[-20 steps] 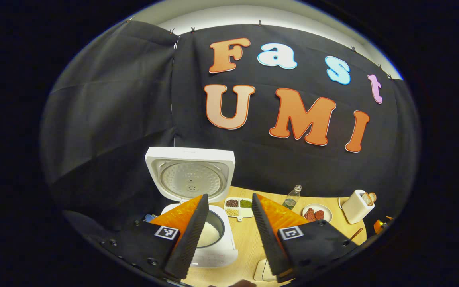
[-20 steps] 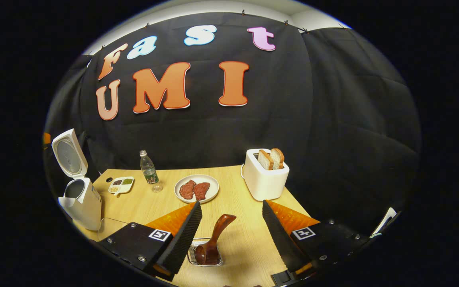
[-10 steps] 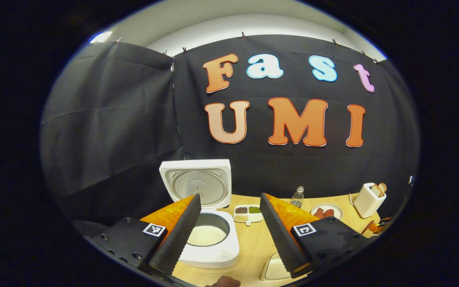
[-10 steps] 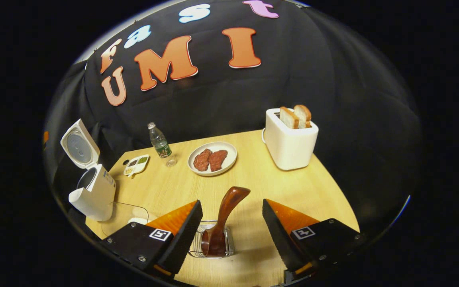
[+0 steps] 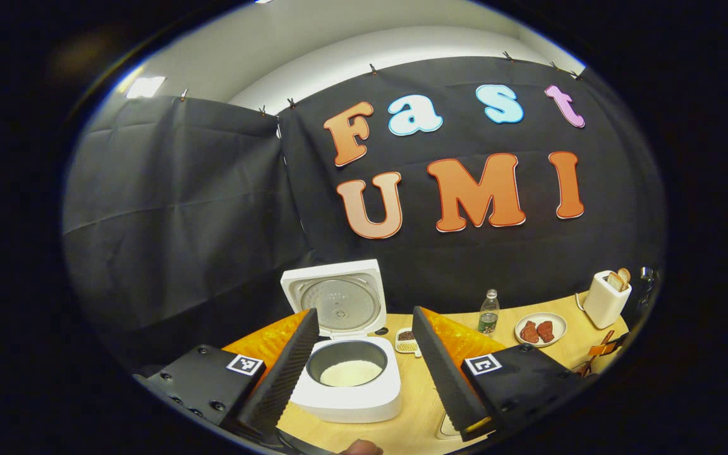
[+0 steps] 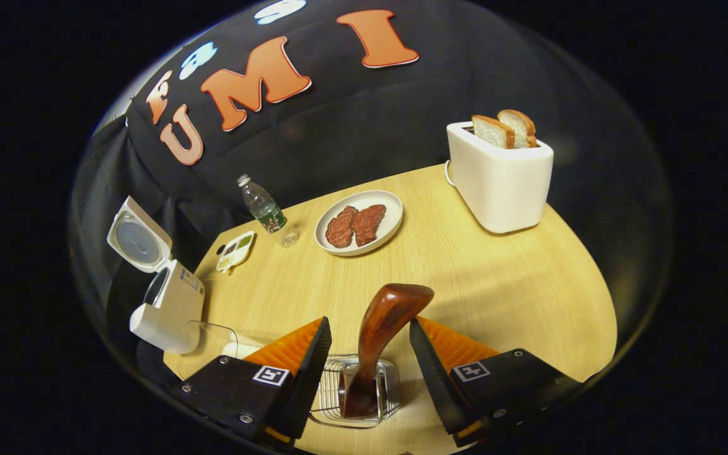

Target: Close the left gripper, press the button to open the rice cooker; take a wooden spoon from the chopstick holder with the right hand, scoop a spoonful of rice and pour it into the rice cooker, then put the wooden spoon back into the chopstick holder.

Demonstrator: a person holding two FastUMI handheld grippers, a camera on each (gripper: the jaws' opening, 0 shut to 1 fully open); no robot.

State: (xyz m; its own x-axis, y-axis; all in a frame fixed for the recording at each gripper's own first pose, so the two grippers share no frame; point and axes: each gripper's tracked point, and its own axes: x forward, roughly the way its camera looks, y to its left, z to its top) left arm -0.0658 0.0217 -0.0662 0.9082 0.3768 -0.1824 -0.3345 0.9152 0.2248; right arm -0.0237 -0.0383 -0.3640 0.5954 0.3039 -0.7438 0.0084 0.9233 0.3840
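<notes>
Step in hand: taking the wooden spoon (image 6: 380, 335) from the chopstick holder (image 6: 356, 395); the lid-opening step looks done, since the rice cooker (image 5: 348, 379) stands with its lid (image 5: 333, 298) upright and white rice visible in the inner pot. Right gripper (image 6: 364, 373): jaws apart, one either side of the spoon handle, neither touching it. The spoon stands in the wire holder on the table (image 6: 497, 278), directly between the jaws, bowl down, handle leaning up and away from the camera. Left gripper (image 5: 361, 373): jaws apart, holding nothing, cooker between and beyond them. Next move, as judged: bring the right jaws together on the handle's mid-section, then lift straight up so the wire holder does not tip. Spoon is dark reddish-brown, glossy, with a thick rounded handle end; the smooth finish may slip under a light grip
</notes>
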